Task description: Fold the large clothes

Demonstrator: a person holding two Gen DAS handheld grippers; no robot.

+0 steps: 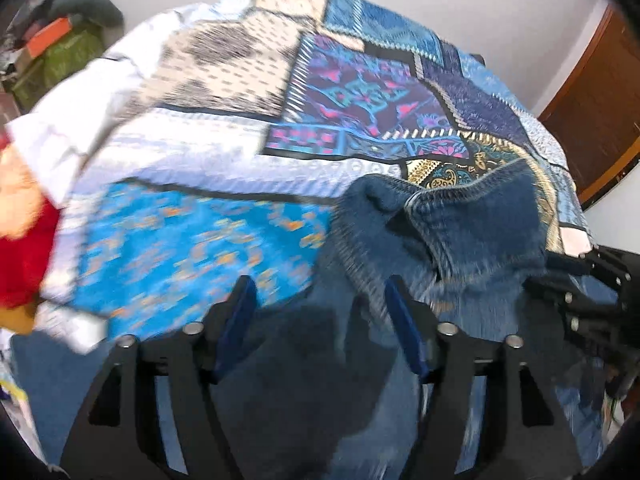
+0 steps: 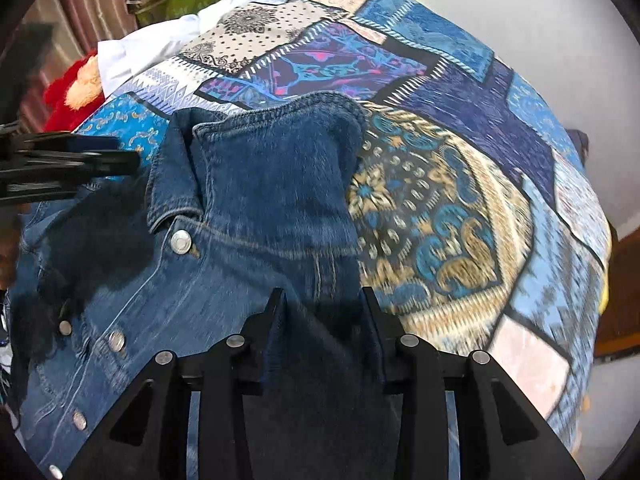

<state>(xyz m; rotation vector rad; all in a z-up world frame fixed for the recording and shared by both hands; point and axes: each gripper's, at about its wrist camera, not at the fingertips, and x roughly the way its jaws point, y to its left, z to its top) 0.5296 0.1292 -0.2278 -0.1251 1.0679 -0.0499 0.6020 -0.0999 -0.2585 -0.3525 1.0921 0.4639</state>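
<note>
A blue denim jacket (image 2: 260, 184) with metal buttons (image 2: 181, 241) lies collar-up on a patchwork bedspread (image 2: 440, 220). My right gripper (image 2: 322, 308) is shut on a dark bunch of the jacket's cloth, which fills the gap between its fingers. In the blurred left wrist view the jacket (image 1: 472, 224) lies ahead and under my left gripper (image 1: 320, 312). Its jaws stand wide, with denim below them and nothing pinched. The left gripper (image 2: 68, 160) also shows at the left edge of the right wrist view, and the right gripper (image 1: 592, 292) at the right edge of the left wrist view.
The bedspread (image 1: 360, 92) covers the whole bed. A red plush toy (image 2: 68, 88) and a white cloth (image 2: 136, 50) lie at its far left. Piled clutter (image 1: 60, 48) stands behind them, and a brown wooden door (image 1: 600, 92) at the right.
</note>
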